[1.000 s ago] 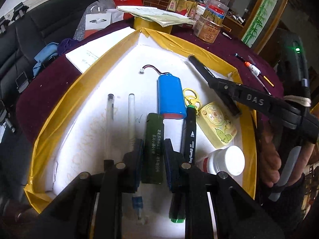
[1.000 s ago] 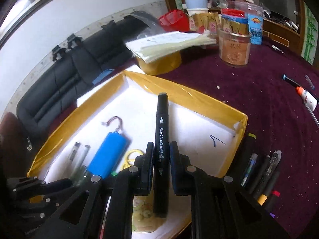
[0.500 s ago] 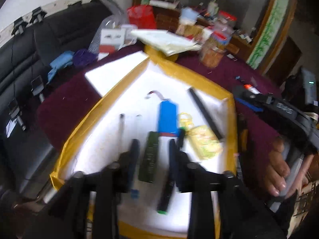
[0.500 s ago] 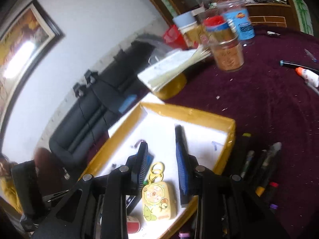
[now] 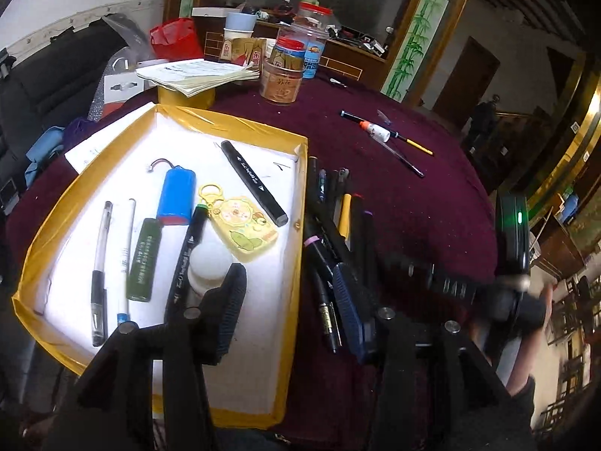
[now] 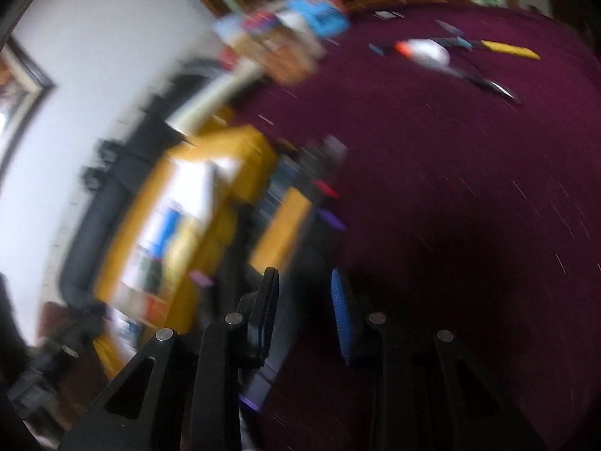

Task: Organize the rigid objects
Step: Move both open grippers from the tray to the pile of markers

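Left gripper fingers spread wide, nothing between them: one pad over the white bottle in the tray, the other over the pen pile outside the tray's right rim. Right gripper also spread and empty above the maroon tablecloth; that view is motion-blurred, so only the tray's yellow edge at 10 o'clock is readable. Left wrist view is sharp and shows the contents: yellow-taped tray with white floor holds black marker lying diagonally at 12 o'clock, blue battery pack, yellow keychain, green stick, green-capped marker and two pens near the left wall. Free floor along the tray's right wall and near corner. Open cloth at 2 o'clock, loose pens farther out.
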